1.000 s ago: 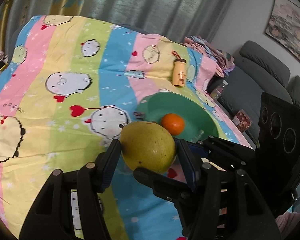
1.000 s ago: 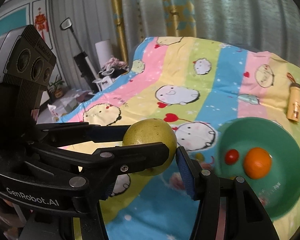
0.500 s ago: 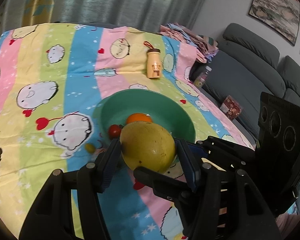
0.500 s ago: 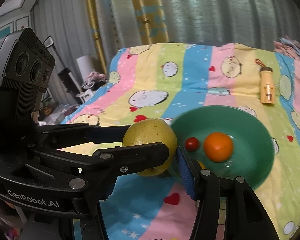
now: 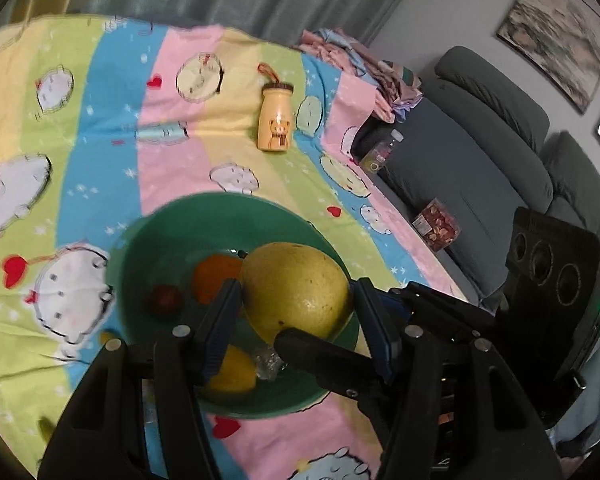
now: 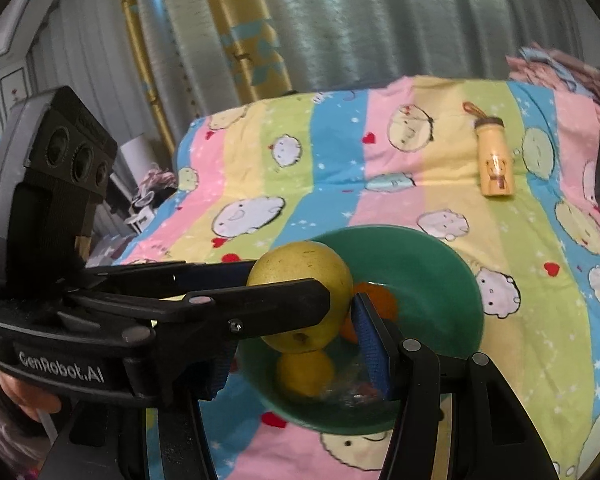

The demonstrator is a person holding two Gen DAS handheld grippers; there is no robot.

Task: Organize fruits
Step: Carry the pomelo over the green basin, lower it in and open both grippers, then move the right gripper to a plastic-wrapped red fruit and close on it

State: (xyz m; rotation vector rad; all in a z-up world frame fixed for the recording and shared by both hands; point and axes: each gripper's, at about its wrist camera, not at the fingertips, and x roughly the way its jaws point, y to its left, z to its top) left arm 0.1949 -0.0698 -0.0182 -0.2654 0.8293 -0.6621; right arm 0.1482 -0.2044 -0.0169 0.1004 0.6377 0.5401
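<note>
Both claws grip one large yellow-green fruit, a pomelo by its look [image 5: 296,288], from different sides. The left claw [image 5: 296,312] has its blue pads pressed on the fruit's left and right flanks. The right claw [image 6: 300,312] comes in from the right side of the left wrist view; one finger [image 5: 324,354] crosses under the fruit's front, and its other finger is hidden behind the fruit. In the right wrist view the left claw's finger [image 6: 260,304] lies across the fruit's face.

The pomelo hangs above the near half of a green bowl [image 5: 172,224], clear of the fruit below it. Inside the bowl lie a yellow lemon-like fruit [image 6: 304,372], a crumpled bit of clear wrap [image 5: 268,362], an orange [image 5: 214,280] and a small dark red fruit [image 5: 164,299].

The bowl rests on a surface covered by a striped cartoon-print cloth [image 5: 100,120]. Further back on the cloth lies a yellow bottle [image 5: 275,118] with a brown cap and strap. A grey sofa [image 5: 480,152] stands to the right; curtains [image 6: 340,20] hang behind.
</note>
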